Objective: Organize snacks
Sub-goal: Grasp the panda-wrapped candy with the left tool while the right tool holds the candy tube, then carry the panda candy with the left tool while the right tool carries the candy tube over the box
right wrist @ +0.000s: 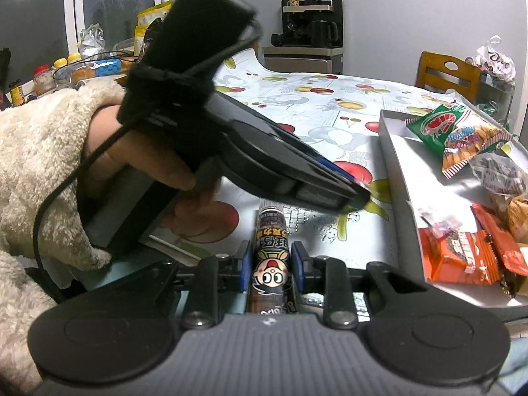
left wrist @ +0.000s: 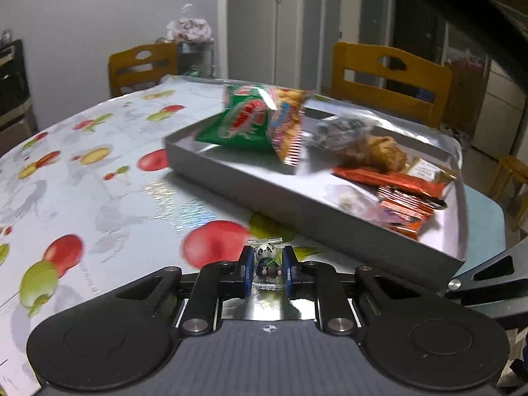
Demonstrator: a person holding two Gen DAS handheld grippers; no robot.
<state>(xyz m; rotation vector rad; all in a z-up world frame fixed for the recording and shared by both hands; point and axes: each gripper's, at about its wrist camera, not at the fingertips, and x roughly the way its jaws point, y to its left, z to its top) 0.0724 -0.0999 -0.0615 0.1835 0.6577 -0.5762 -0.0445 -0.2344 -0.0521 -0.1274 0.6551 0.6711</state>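
In the left wrist view my left gripper (left wrist: 267,264) is shut on a small panda-shaped candy (left wrist: 265,255) in a clear wrapper, low over the fruit-print tablecloth (left wrist: 99,171). The right wrist view shows that same left gripper (right wrist: 358,198) tip-down on the table, held by a hand in a fluffy sleeve (right wrist: 43,151). My right gripper (right wrist: 269,260) is shut on a brown snack stick with a cartoon face (right wrist: 269,274). A grey tray (left wrist: 264,191) (right wrist: 392,165) lies just beyond, to the right. It holds a green prawn-cracker bag (left wrist: 244,122) (right wrist: 439,125) and orange wrapped bars (left wrist: 406,208) (right wrist: 458,254).
Two wooden chairs (left wrist: 389,79) (left wrist: 142,66) stand at the table's far side. A coffee machine (right wrist: 310,23) sits on a cabinet past the table. Jars and bags (right wrist: 79,66) crowd a counter at the left. The table's right edge (left wrist: 485,217) runs past the tray.
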